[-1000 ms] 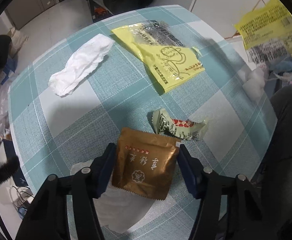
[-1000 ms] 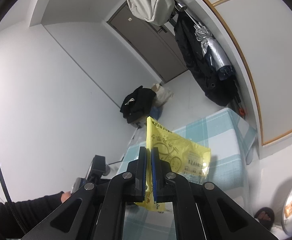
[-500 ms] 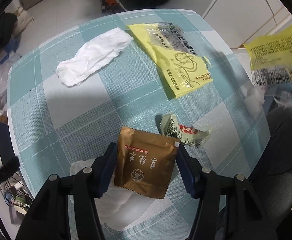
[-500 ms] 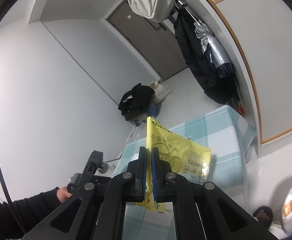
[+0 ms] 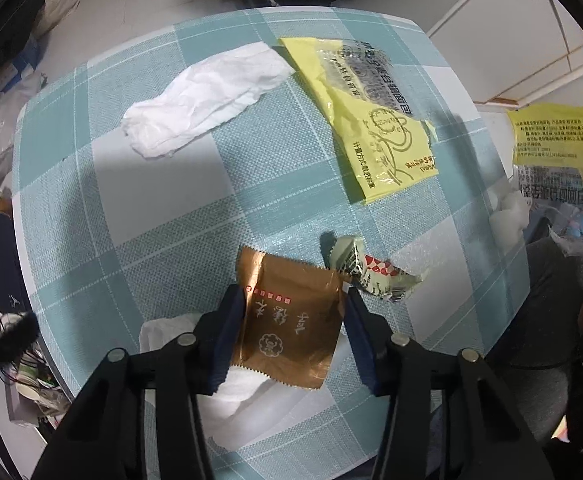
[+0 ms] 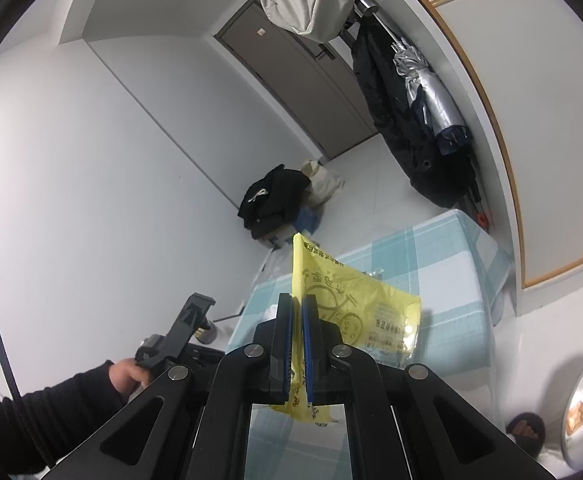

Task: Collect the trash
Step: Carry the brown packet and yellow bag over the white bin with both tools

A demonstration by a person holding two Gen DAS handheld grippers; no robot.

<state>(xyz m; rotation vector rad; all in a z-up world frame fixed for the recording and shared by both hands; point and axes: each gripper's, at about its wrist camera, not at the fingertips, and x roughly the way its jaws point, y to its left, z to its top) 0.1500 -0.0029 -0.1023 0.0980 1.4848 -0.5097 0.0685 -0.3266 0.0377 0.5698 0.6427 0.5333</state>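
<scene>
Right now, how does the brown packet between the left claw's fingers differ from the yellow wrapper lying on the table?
The brown packet is small, square and opaque with a serrated edge; the yellow wrapper is larger, elongated and partly clear. The brown packet sits between the left claw, whose fingers have just been closing on it, partly over a white tissue; the yellow wrapper lies untouched on the checked cloth. Both are printed trash.

A teal-and-white checked cloth (image 5: 163, 184) covers the worktop, carrying a shiny brown packet (image 5: 287, 320) with red and white print, a yellow wrapper (image 5: 375, 120) with black line drawing, and white crumpled tissue (image 5: 203, 100).
</scene>
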